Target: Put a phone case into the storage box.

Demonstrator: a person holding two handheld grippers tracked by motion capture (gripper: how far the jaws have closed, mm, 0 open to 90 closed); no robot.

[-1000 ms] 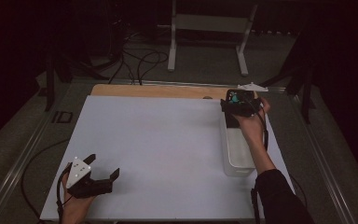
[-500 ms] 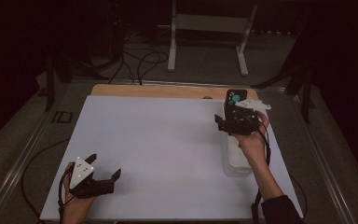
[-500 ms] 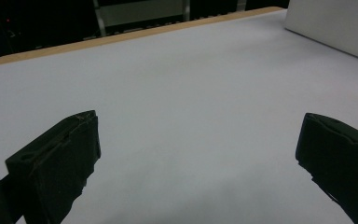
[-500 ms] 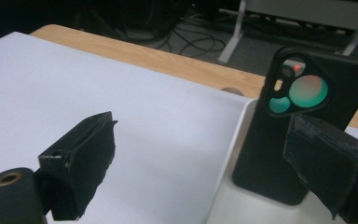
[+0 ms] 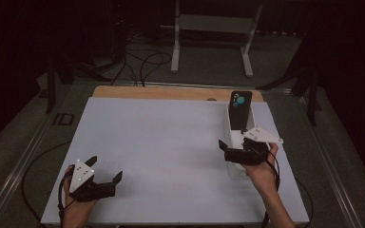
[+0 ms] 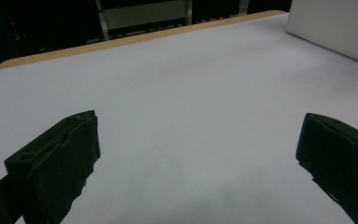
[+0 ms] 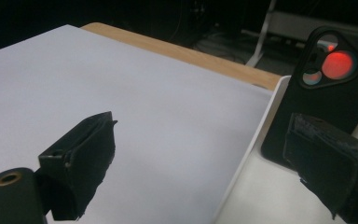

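**Phone case propped in the white bin, both grippers empty**

The black phone case (image 5: pixel 240 110) stands upright at the far end of a narrow white bin (image 5: pixel 231 124), right of center in the high view, leaning against the bin's back wall. It has a camera cutout near its top that looks teal from above and glows red in the right gripper view (image 7: pixel 324 88), where the case sits at the upper right of the frame inside the bin (image 7: pixel 256 186).

The right gripper (image 5: pixel 241 153) hovers over the near end of the bin, lower right of the high view, just short of the case and not touching it. Its jaws are spread wide with nothing between them; in its own view one jaw is over the sheet and the other over the bin, just in front of the case.

The left gripper (image 5: pixel 95 181) is way off in the lower left corner of the high view, well apart from the bin. Its jaws are spread too, holding nothing, with just bare white sheet (image 6: pixel 182 93) between them.

The sheet (image 5: pixel 161 142) covers most of the table, with a strip of wooden edge (image 5: pixel 171 92) showing along the far side. Behind that the floor has cables (image 5: pixel 138 59) and a white stand (image 5: pixel 214 28).
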